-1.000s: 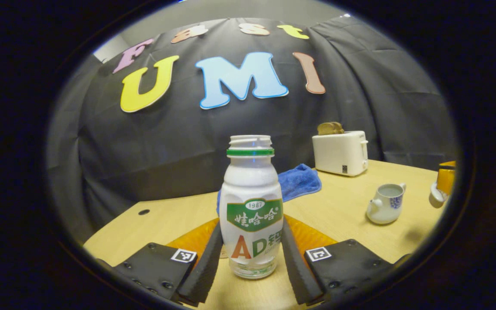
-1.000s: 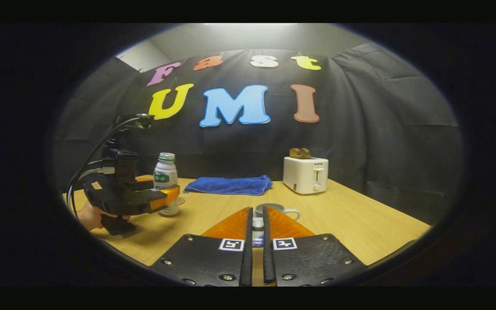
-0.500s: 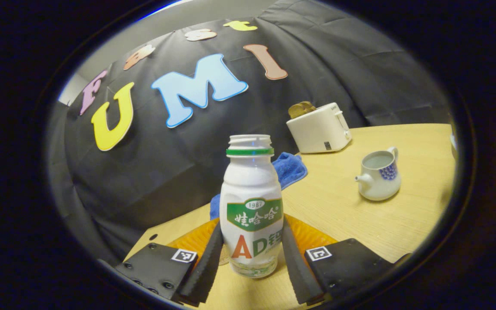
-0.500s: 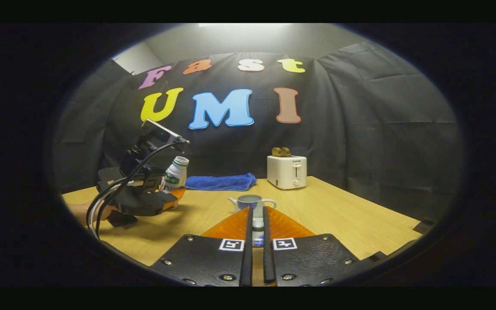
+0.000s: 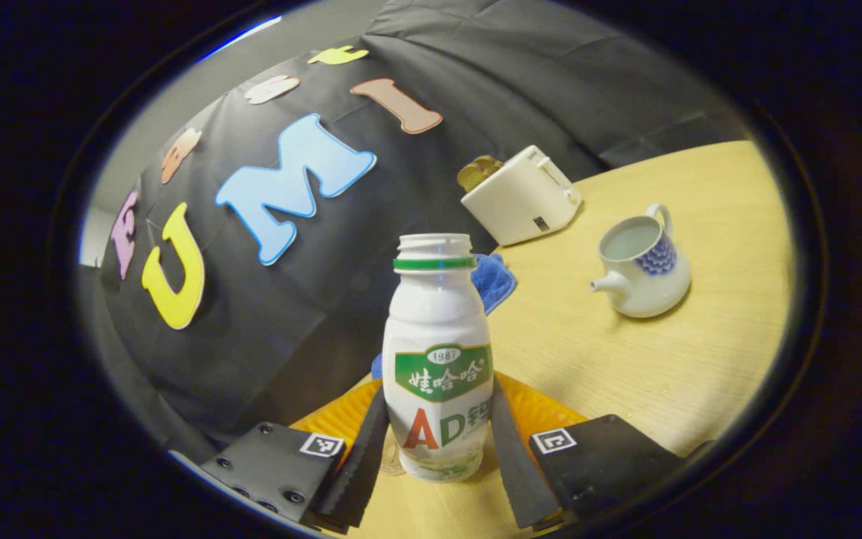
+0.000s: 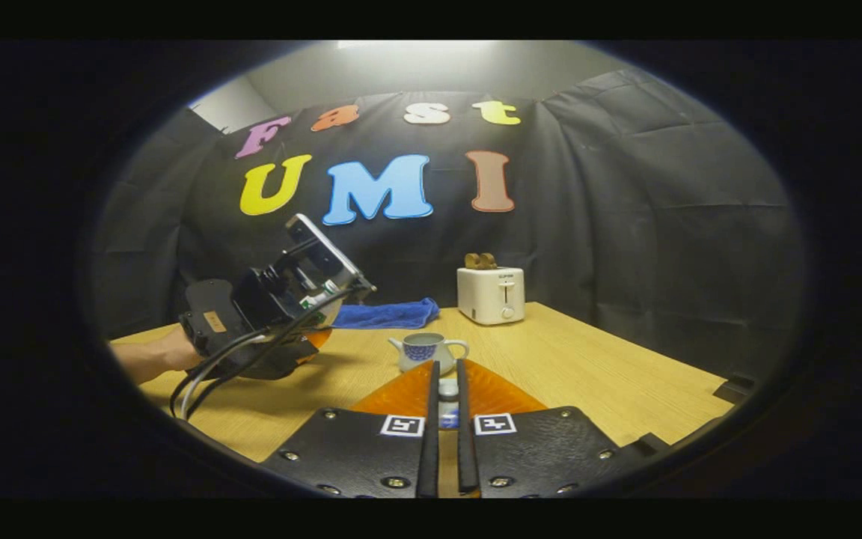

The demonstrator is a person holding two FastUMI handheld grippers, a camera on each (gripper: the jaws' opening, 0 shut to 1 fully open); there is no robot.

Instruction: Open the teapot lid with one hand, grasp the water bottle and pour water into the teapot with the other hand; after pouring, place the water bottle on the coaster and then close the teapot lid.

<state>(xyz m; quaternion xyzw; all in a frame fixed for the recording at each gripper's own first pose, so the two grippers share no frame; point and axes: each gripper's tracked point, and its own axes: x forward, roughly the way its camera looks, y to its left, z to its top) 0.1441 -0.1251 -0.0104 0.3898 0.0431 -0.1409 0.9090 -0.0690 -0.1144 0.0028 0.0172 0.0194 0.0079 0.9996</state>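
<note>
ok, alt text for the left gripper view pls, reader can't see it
The left gripper clamps an uncapped white bottle between its two fingers, the scene tilted. On the wooden table to the right stands a lidless white teapot, with a white toaster and blue cloth behind.

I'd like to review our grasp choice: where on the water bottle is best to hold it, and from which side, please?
Grip the water bottle at its labelled lower body, side-on, as the left gripper does. The waist there sits between the fingers, leaving the open neck clear to tip toward the teapot.
</note>
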